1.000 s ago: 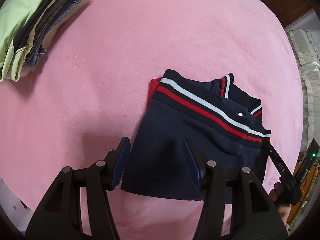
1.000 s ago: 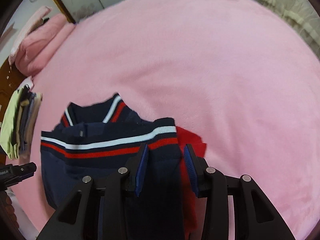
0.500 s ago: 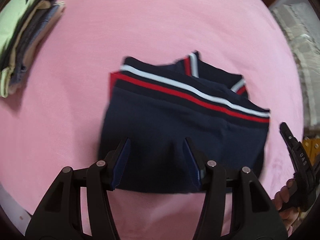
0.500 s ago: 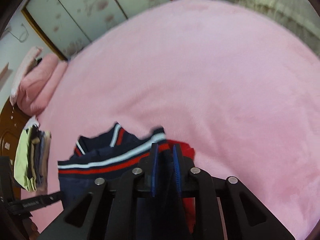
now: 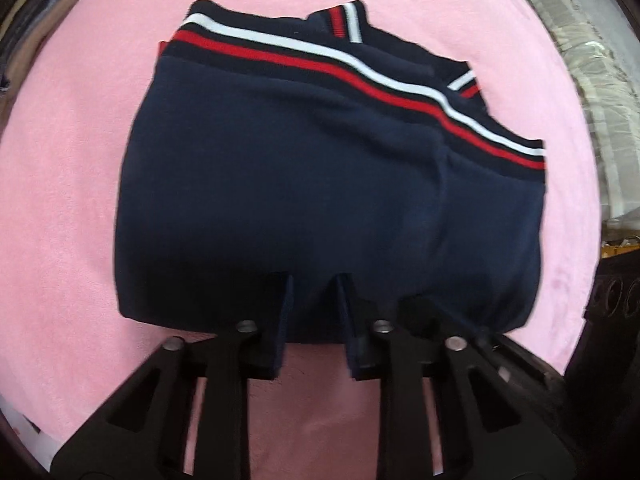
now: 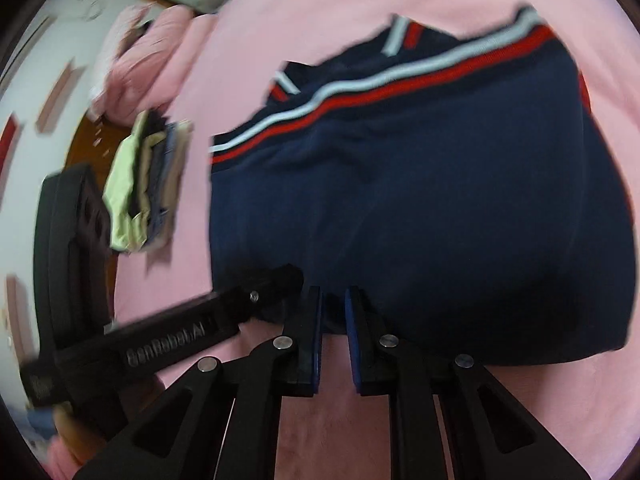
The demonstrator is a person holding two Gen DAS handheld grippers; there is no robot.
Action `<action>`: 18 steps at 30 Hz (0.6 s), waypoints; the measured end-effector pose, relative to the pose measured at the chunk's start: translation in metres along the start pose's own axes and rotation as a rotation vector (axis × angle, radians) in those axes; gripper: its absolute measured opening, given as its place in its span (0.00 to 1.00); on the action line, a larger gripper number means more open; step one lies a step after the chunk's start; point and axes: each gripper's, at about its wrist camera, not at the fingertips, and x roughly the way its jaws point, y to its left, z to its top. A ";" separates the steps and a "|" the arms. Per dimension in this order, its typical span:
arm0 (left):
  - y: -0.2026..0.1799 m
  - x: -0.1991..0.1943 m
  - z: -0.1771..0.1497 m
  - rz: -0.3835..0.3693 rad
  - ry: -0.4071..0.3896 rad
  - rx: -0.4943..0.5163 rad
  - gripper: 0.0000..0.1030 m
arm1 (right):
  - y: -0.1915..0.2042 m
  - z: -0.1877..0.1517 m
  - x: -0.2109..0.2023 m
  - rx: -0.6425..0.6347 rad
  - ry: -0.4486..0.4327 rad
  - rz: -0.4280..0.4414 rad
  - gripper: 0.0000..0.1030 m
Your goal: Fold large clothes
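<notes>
The folded dark blue knit top with red and white stripes (image 5: pixel 304 184) lies on the pink bed just ahead of both tools, its near edge pinched by the left tool (image 5: pixel 314 280) and the right tool (image 6: pixel 333 292), side by side

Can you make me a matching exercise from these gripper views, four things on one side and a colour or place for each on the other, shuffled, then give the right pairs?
Column one:
1. folded sweater
2. blanket
3. stack of folded clothes
4. left gripper

Column two:
A. pink, spread under everything
B. navy with a red and a white stripe
C. at the sweater's near edge, fingers either side of the fabric
D. lies beside the sweater, pale green piece on the outside

Pairs: 1-B, 2-A, 3-D, 4-C
</notes>
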 end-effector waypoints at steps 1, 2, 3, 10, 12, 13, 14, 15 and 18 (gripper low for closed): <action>-0.001 0.001 0.001 0.014 -0.004 -0.007 0.09 | -0.008 0.000 -0.003 0.020 -0.026 -0.046 0.05; 0.003 -0.002 0.001 0.016 -0.018 -0.034 0.04 | -0.019 0.002 -0.008 0.045 -0.044 -0.097 0.00; 0.009 -0.005 0.000 0.051 -0.040 -0.070 0.01 | -0.030 0.002 -0.011 0.083 -0.054 -0.095 0.00; 0.072 -0.002 -0.009 0.227 -0.029 -0.226 0.01 | -0.088 -0.023 -0.067 0.105 -0.128 -0.362 0.00; 0.076 -0.010 -0.013 0.228 -0.058 -0.213 0.01 | -0.096 -0.025 -0.086 0.146 -0.172 -0.391 0.00; 0.072 -0.017 -0.014 0.228 -0.089 -0.187 0.01 | -0.094 -0.024 -0.092 0.130 -0.197 -0.416 0.00; 0.062 -0.026 -0.016 0.198 -0.134 -0.144 0.01 | -0.088 -0.023 -0.097 0.097 -0.224 -0.404 0.00; 0.054 -0.031 -0.017 0.164 -0.154 -0.114 0.01 | -0.079 -0.021 -0.102 0.052 -0.259 -0.358 0.00; 0.017 -0.029 -0.015 -0.004 -0.151 -0.022 0.01 | -0.047 -0.014 -0.097 -0.069 -0.278 -0.150 0.00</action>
